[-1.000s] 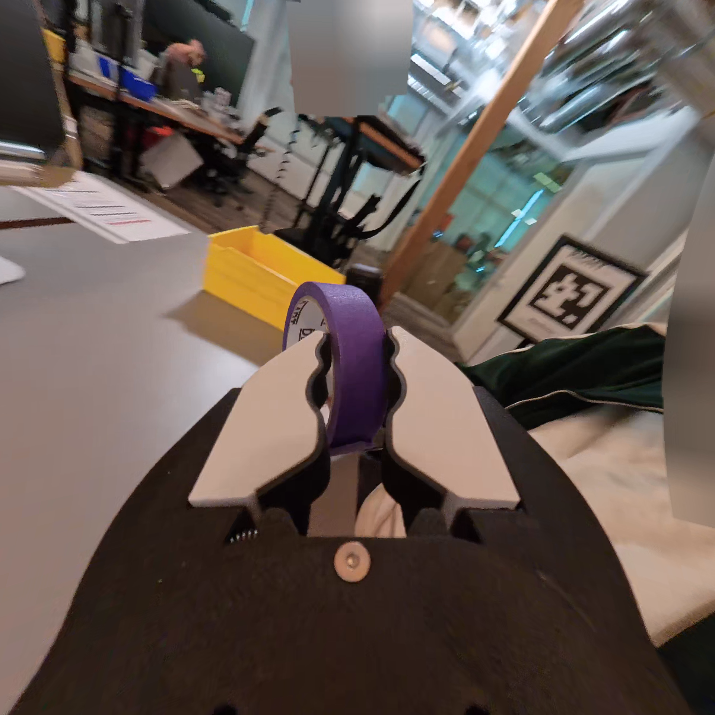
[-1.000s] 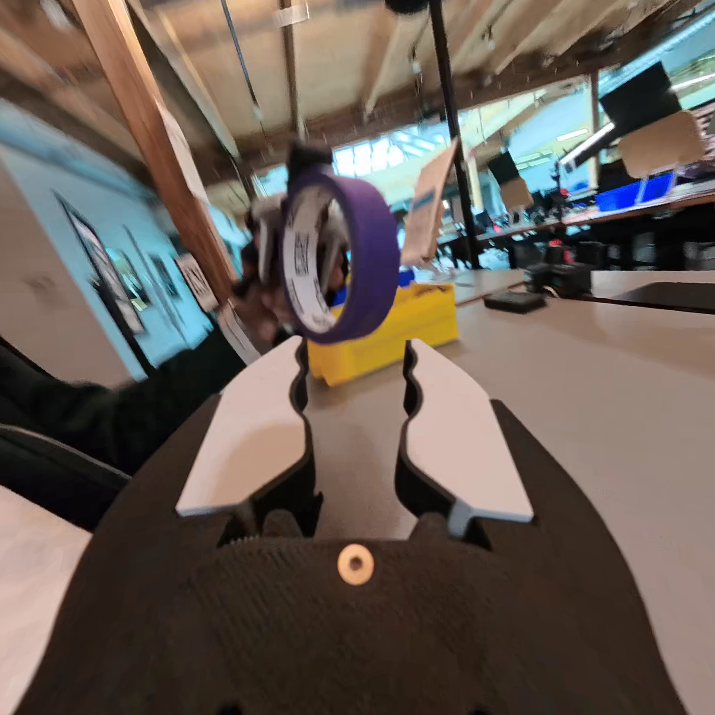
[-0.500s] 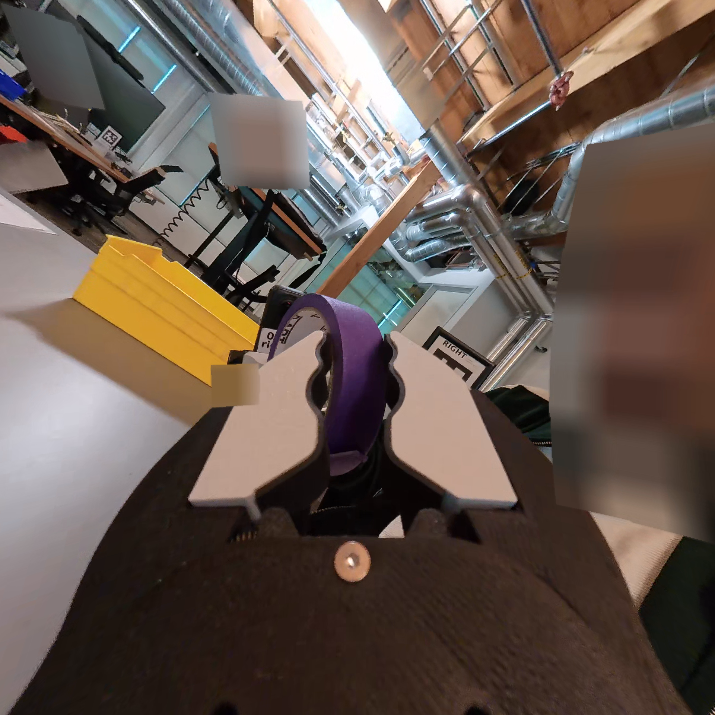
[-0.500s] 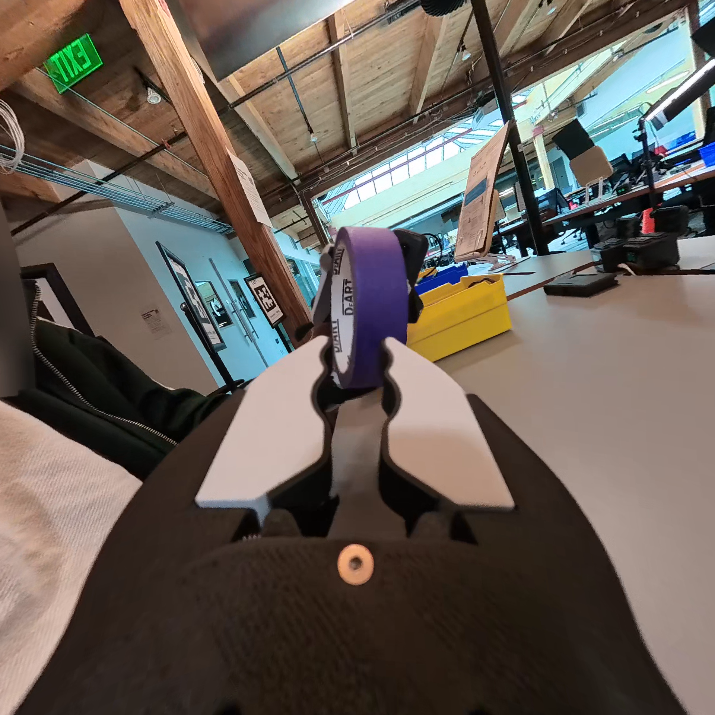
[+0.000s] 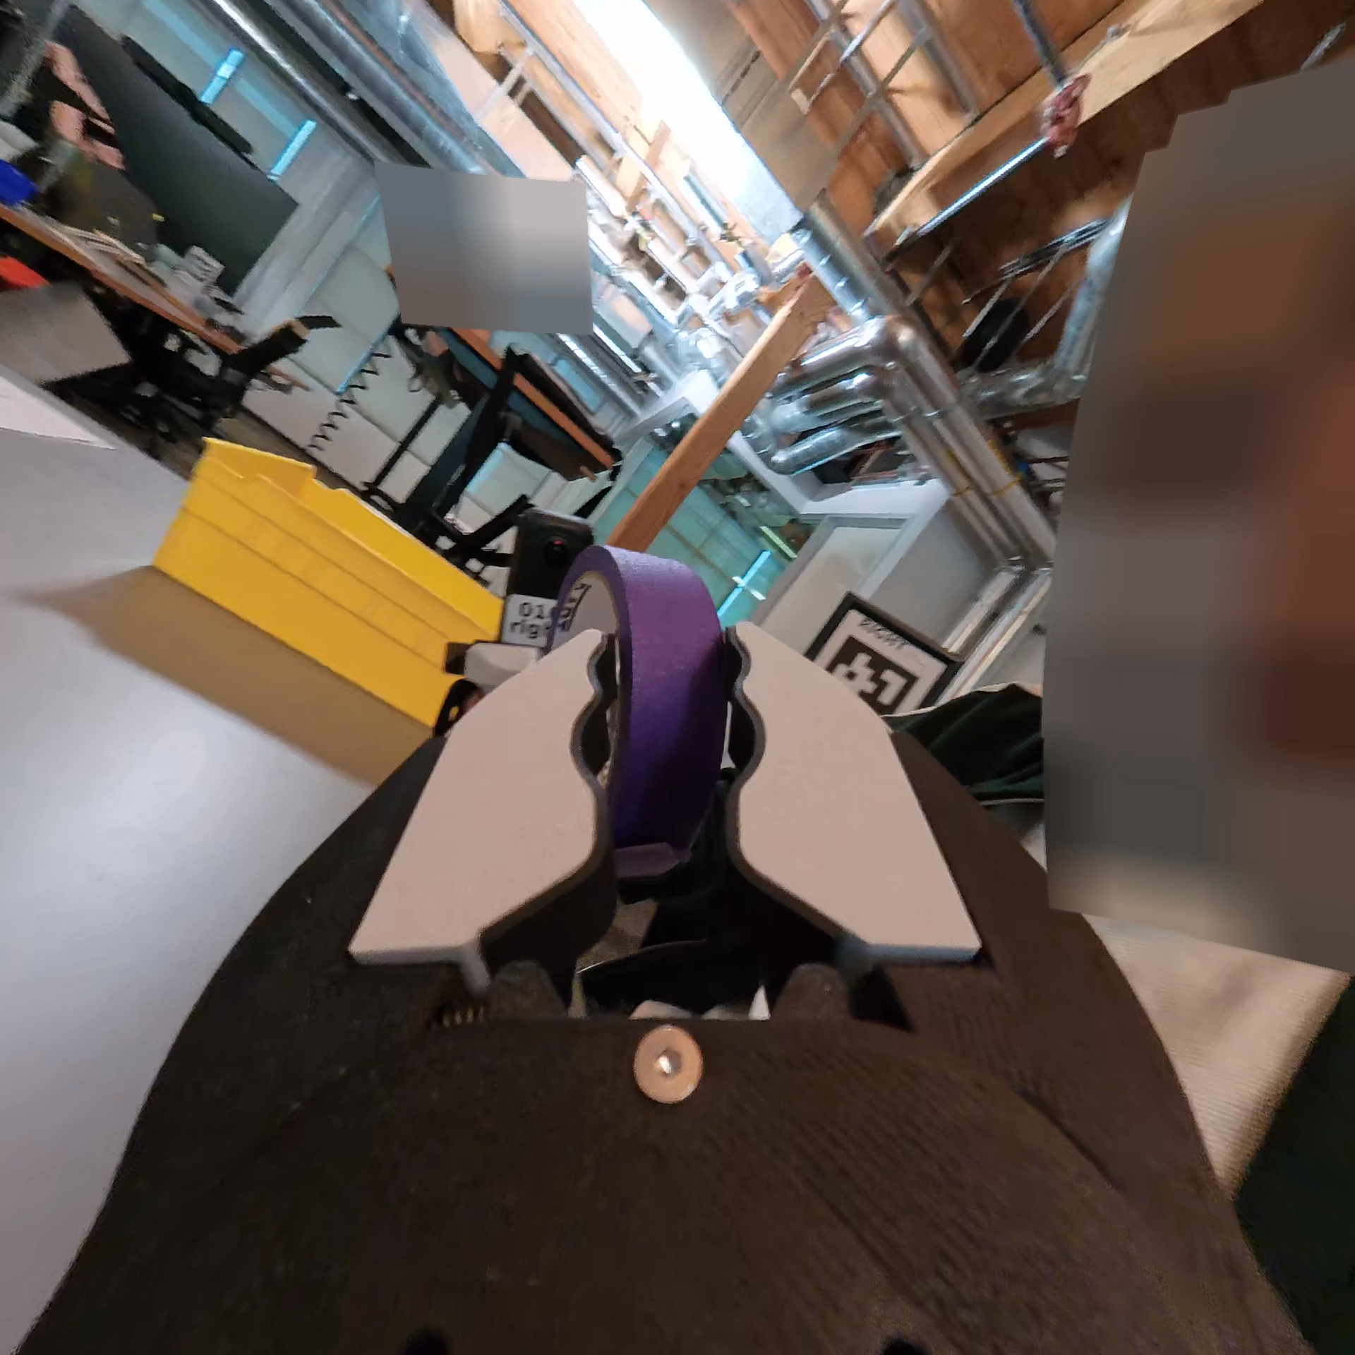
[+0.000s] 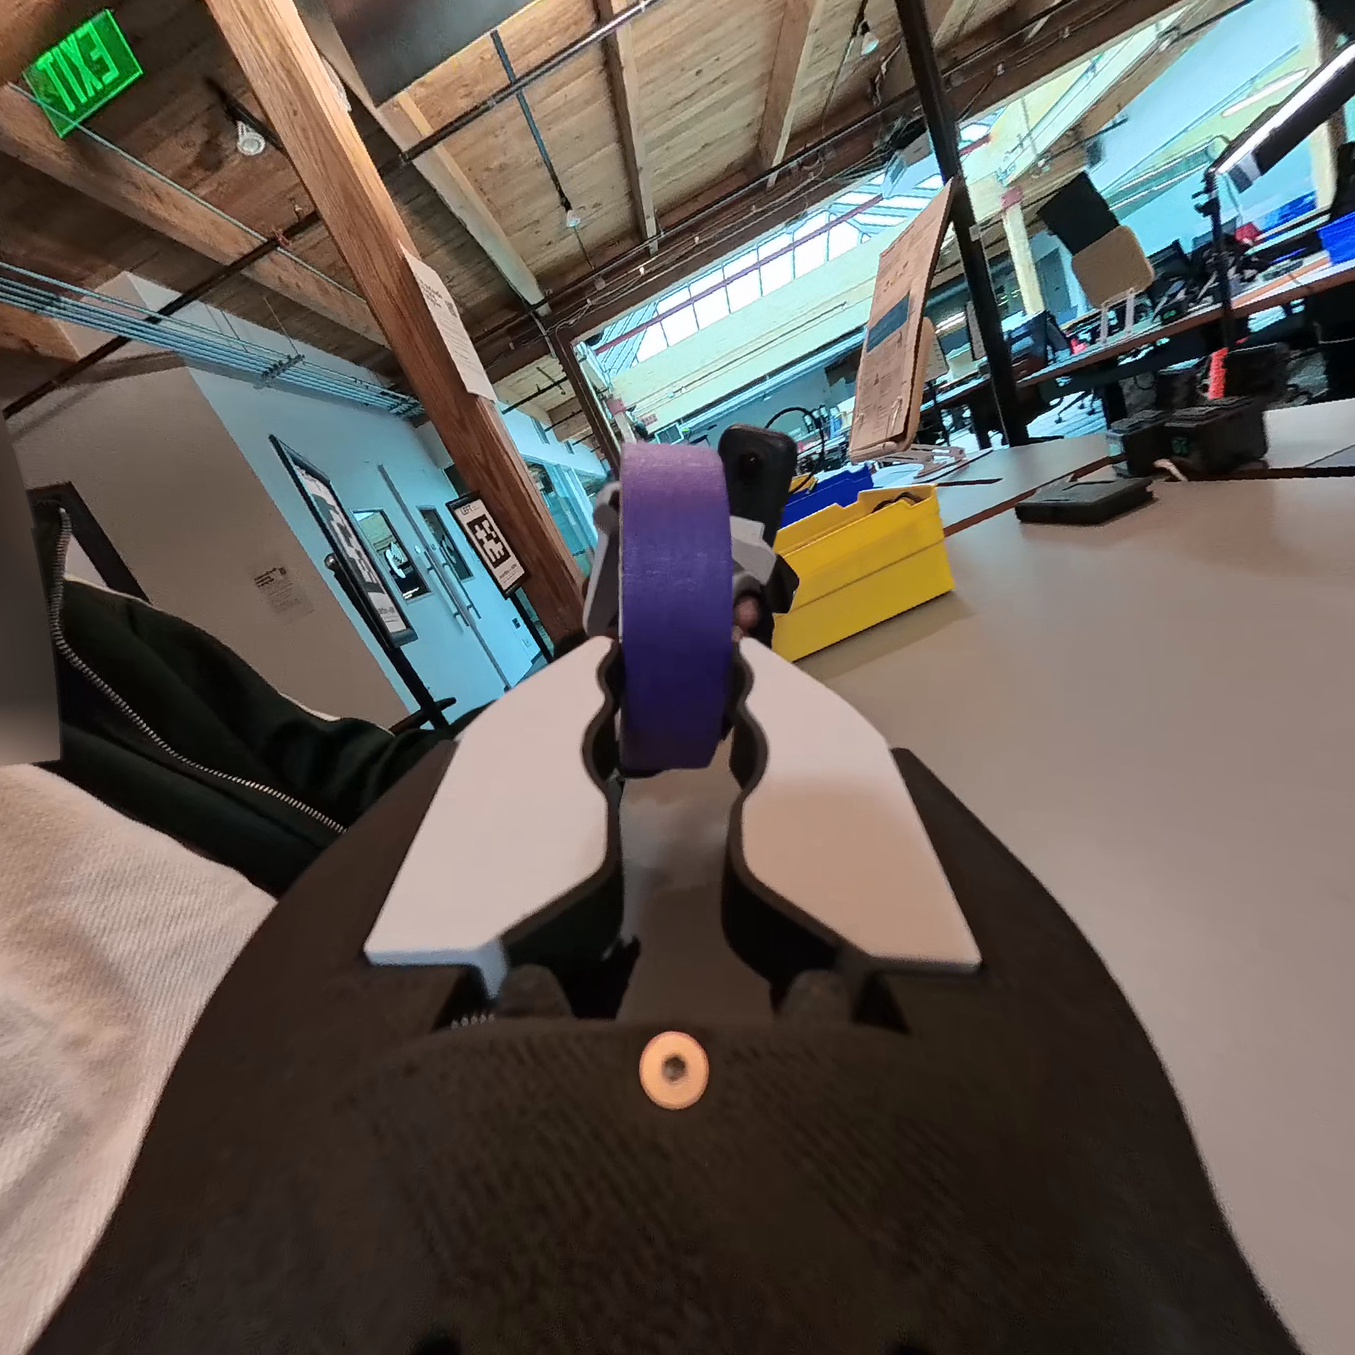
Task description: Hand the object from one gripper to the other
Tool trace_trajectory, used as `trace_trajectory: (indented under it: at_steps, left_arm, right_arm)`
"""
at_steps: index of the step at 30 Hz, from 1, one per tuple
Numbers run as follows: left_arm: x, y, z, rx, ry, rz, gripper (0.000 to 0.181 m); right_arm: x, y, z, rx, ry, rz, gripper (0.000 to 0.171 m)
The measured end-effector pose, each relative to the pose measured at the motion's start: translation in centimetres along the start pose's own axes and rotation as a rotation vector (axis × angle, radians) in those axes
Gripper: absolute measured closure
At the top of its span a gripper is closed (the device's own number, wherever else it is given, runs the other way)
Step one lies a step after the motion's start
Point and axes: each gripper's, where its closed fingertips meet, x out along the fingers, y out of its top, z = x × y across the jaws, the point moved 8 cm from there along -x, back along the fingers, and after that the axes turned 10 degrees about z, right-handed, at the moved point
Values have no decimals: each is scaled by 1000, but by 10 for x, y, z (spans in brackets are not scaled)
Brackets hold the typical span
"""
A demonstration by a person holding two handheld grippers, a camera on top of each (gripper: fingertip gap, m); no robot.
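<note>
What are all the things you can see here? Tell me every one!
Tape roll: one, purple, up in the air between both grippers.
Bin: one, yellow, on the table beyond the tape.
Table: one, pale grey, under the bin.
Flat device: one, black, far side of the table.
Framed marker sign: one, black and white, by the wall.
Wooden post: one, brown, rising to the ceiling.
Exit sign: one, green, top corner.
Jacket: one, dark green, at the person's side.
Left gripper: one, white fingers on black, either side of the tape.
Right gripper: one, same colours, around the tape's near edge.
</note>
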Motion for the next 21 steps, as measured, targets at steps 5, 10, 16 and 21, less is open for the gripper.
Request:
trace_trajectory:
  at_steps: [5, 10, 16, 21]
  left_arm:
    - [-10, -2, -16, 21, 107, 18, 127]
    - [-16, -9, -31, 43, 220, -33, 117]
    - [-14, -23, -45, 72, 328, -155, 121]
    - [-8, -33, -49, -15, 282, -139, 129]
  right_arm:
    - [-10, 4, 13, 85, -110, -21, 144]
    - [-26, 13, 26, 175, -197, 64, 144]
    - [-37, 18, 34, 193, -216, 99, 144]
    - [-34, 11, 36, 194, -227, 69, 144]
